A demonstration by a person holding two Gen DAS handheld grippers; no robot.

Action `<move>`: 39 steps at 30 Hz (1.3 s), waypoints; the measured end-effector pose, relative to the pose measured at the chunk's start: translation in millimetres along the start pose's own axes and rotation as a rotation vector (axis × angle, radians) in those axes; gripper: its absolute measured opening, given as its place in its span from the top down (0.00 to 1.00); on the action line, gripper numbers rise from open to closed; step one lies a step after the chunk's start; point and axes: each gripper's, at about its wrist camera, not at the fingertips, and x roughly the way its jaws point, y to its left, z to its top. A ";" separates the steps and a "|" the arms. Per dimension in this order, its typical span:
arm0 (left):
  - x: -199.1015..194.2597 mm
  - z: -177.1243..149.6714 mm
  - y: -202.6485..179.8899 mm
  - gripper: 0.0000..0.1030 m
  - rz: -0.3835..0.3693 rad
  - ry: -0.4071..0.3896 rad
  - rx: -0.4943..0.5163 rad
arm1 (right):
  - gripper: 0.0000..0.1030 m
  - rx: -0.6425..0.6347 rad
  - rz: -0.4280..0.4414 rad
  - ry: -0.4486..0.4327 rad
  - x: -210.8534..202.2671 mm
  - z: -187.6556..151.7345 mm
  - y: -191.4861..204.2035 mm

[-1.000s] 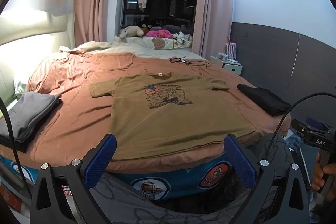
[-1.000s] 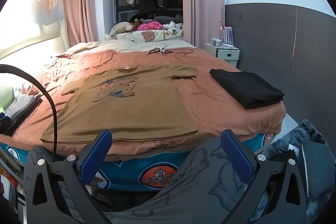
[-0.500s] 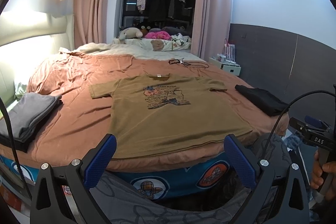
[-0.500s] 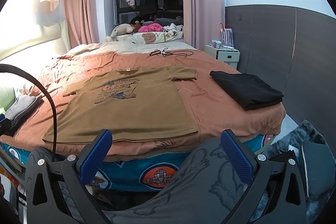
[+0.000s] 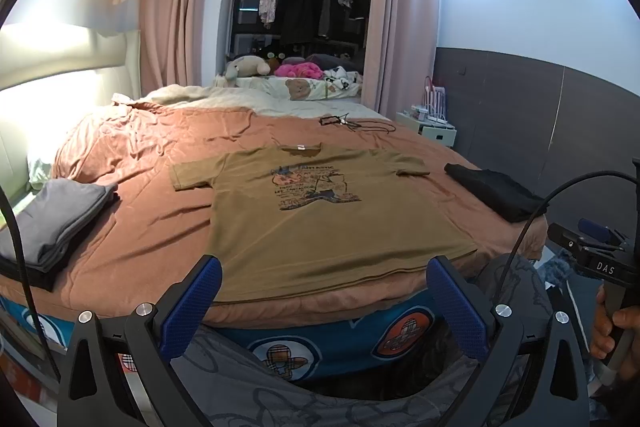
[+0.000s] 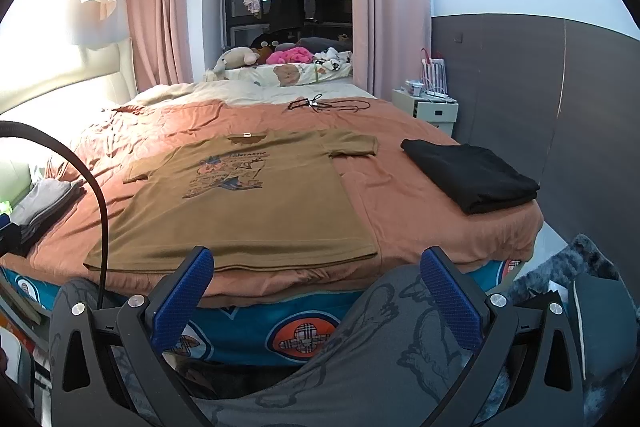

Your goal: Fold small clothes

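Olive T-shirt (image 5: 320,211) lies spread flat, print up, on the rust-covered bed (image 5: 132,227); left gripper (image 5: 322,301) and right gripper (image 6: 316,293) hover short of its hem, jaws apart, apparently empty

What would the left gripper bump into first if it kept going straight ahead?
Probably the near hem of the brown T-shirt spread on the bed. The open left gripper points at it with nothing between, though depth is hard to judge.

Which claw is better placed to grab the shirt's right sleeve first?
Right, probably. Its view puts that sleeve nearer centre, and the right claw is open and empty, before the hem.
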 end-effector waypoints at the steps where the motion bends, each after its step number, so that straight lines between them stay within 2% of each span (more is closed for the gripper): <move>1: 0.7 -0.2 0.6 0.00 0.000 0.000 0.000 | 0.00 0.001 0.000 -0.001 -0.6 -0.3 0.0; 26: -1.1 -2.0 -1.8 0.00 0.008 -0.001 -0.005 | 0.00 -0.017 0.018 -0.002 -4.6 -4.5 2.1; 35: 6.6 12.7 5.1 0.00 -0.001 0.011 -0.032 | 0.00 -0.008 0.045 -0.005 3.2 13.3 2.4; 39: 16.4 23.9 11.9 0.00 0.019 0.011 -0.024 | 0.00 -0.008 0.056 -0.002 18.3 23.4 5.0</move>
